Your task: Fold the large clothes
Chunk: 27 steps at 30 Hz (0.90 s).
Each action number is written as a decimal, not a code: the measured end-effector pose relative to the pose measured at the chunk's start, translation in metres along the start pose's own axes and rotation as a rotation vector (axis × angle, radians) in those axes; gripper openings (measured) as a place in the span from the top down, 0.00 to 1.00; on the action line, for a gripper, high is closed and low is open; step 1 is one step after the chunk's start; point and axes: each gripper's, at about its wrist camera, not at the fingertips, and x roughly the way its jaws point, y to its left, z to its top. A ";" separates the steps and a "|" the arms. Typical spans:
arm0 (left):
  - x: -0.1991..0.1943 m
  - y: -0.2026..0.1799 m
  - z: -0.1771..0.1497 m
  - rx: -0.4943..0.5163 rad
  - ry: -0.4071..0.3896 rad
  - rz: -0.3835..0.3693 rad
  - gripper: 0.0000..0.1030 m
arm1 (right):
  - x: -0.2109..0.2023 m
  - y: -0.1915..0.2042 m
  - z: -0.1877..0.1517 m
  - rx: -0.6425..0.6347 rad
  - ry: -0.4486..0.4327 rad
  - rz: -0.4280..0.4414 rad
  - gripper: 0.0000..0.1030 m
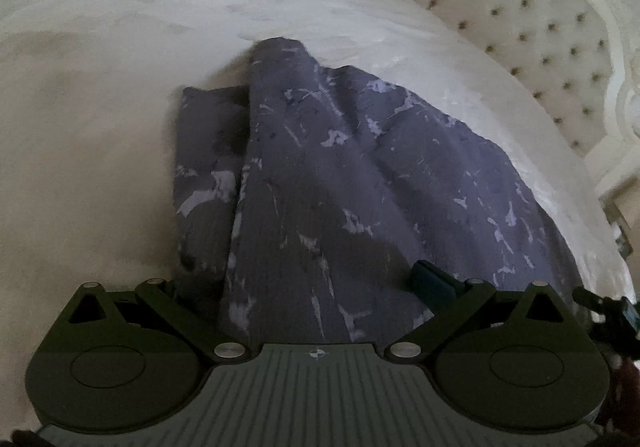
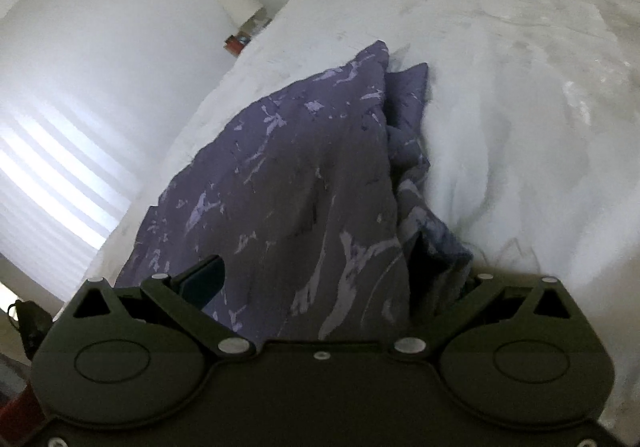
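Left wrist view showed my left gripper (image 1: 304, 283) spread wide, purple patterned garment (image 1: 340, 183) draped between its fingers, one fingertip (image 1: 430, 279) showing and the other buried in cloth. My right gripper (image 2: 340, 279) stood equally spread under a raised fold. The garment lay on the white bedspread (image 1: 100, 107), near the tufted headboard (image 1: 540, 27) at far right. I judged both grippers should close on matching edges and lift evenly to keep the fold square.

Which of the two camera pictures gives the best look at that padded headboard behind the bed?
The left wrist view. The tufted headboard fills its upper right corner, buttons and carved frame visible beyond the white bed cover. The right wrist view shows none of it, only the purple garment, bedding and a wall.
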 end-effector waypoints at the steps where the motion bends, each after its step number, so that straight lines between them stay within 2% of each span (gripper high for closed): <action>1: 0.002 0.000 0.002 0.002 -0.002 -0.007 0.00 | 0.002 -0.001 0.001 -0.001 -0.003 0.010 0.00; 4: 0.005 0.000 0.006 -0.023 -0.010 -0.015 0.01 | 0.006 -0.003 0.004 -0.005 -0.014 0.032 0.00; 8: 0.005 0.001 0.009 -0.127 -0.028 -0.026 0.02 | 0.008 -0.003 0.006 -0.001 -0.020 0.043 0.00; 9: 0.005 0.003 0.008 -0.147 -0.036 -0.044 0.09 | 0.008 -0.003 0.007 -0.002 -0.016 0.044 0.00; 10: 0.003 0.004 0.006 -0.162 -0.044 -0.066 0.43 | 0.008 -0.003 0.008 -0.004 -0.009 0.046 0.00; 11: 0.001 0.004 0.004 -0.173 -0.040 -0.058 0.57 | 0.008 -0.003 0.008 -0.006 -0.001 0.046 0.00; 13: -0.002 0.004 0.001 -0.186 -0.039 -0.068 0.67 | 0.008 0.000 0.010 -0.016 0.013 0.028 0.18; 14: -0.004 0.002 0.000 -0.183 -0.044 -0.084 0.68 | 0.009 0.001 0.010 -0.023 0.030 0.020 0.38; 15: -0.008 -0.001 -0.001 -0.177 -0.051 -0.090 0.69 | 0.010 0.002 0.011 -0.015 0.057 0.038 0.46; 20: -0.031 -0.006 -0.009 -0.204 -0.057 -0.149 0.71 | 0.008 0.019 0.012 -0.024 0.092 0.009 0.55; 27: -0.077 -0.003 -0.034 -0.204 -0.036 -0.178 0.71 | -0.010 0.039 -0.005 -0.011 0.177 0.024 0.56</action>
